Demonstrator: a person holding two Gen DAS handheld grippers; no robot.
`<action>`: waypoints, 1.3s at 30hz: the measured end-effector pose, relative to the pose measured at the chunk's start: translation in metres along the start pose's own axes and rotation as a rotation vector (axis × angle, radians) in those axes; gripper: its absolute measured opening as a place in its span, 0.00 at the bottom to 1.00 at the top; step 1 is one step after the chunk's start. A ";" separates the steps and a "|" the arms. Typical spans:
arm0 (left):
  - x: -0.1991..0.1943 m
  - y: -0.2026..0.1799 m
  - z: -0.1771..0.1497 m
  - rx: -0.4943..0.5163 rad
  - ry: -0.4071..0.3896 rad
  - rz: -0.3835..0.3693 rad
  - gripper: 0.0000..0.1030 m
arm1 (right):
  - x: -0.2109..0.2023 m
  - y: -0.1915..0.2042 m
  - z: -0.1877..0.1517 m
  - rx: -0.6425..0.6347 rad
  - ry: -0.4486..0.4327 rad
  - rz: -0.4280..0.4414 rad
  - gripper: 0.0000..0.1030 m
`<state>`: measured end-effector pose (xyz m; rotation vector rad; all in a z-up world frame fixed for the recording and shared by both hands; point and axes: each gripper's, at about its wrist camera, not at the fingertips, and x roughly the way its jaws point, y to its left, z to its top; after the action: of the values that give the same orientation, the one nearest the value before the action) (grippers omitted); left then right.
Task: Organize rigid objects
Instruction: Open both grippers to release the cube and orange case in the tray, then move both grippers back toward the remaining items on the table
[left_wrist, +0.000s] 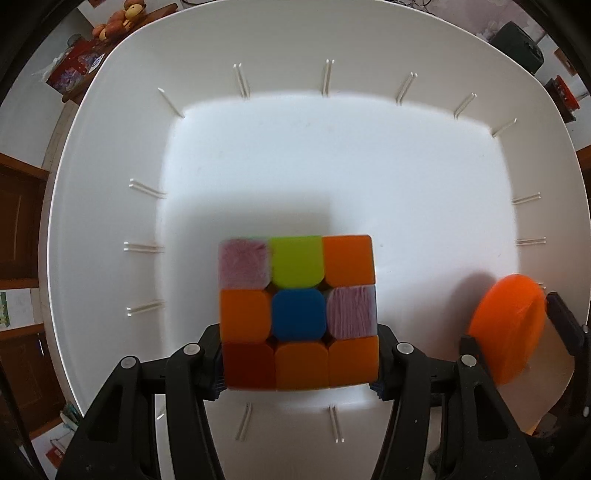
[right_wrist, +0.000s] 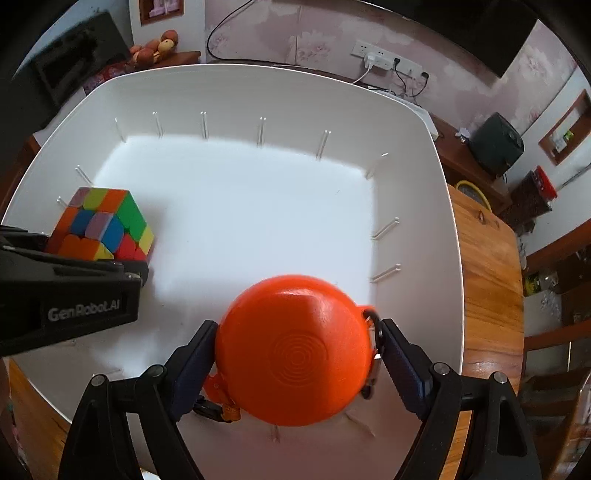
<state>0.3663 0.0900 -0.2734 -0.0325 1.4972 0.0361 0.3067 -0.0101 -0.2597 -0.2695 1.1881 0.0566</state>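
I am lowering two things into the large white plastic bin with thin ribs along its walls (right_wrist: 413, 122), which sits on the brown wooden desk (right_wrist: 484, 266), so I judge the step in hand to be the set-down. My left hand-held gripper (left_wrist: 299, 354) pinches the multicoloured plastic puzzle cube (left_wrist: 297, 314) by its two side faces, and my right hand-held gripper (right_wrist: 297, 354) clamps the round orange plastic case (right_wrist: 295, 350) across its width, with a metal clip at the case's edge against the right jaw. The cube hangs inside the bin near its left wall; the orange case hangs inside the bin near the wall closest to me, well apart from the cube. The next move, as I judge it, calls for bringing each piece down until it rests on the bin's floor, then spreading the jaws and lifting straight out so nothing gets dragged. I cannot tell whether either object is already touching the floor: the cube hides whatever gap lies under it in the left wrist view, and the case hides the same in the right. The small parts dangling below the case by my left jaw are blurred. The left gripper's body is cut off at the frame edge in the right wrist view.
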 end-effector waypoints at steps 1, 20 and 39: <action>-0.004 0.000 0.001 -0.001 -0.017 -0.002 0.59 | -0.002 -0.002 0.002 0.010 -0.006 0.006 0.84; -0.090 0.009 -0.047 0.067 -0.197 -0.021 0.89 | -0.079 -0.019 -0.026 0.177 -0.079 0.148 0.86; -0.213 0.015 -0.113 0.181 -0.438 -0.157 0.89 | -0.197 -0.008 -0.065 0.243 -0.203 0.245 0.86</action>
<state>0.2372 0.0995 -0.0696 0.0047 1.0514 -0.2073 0.1747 -0.0137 -0.0996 0.0950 1.0092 0.1496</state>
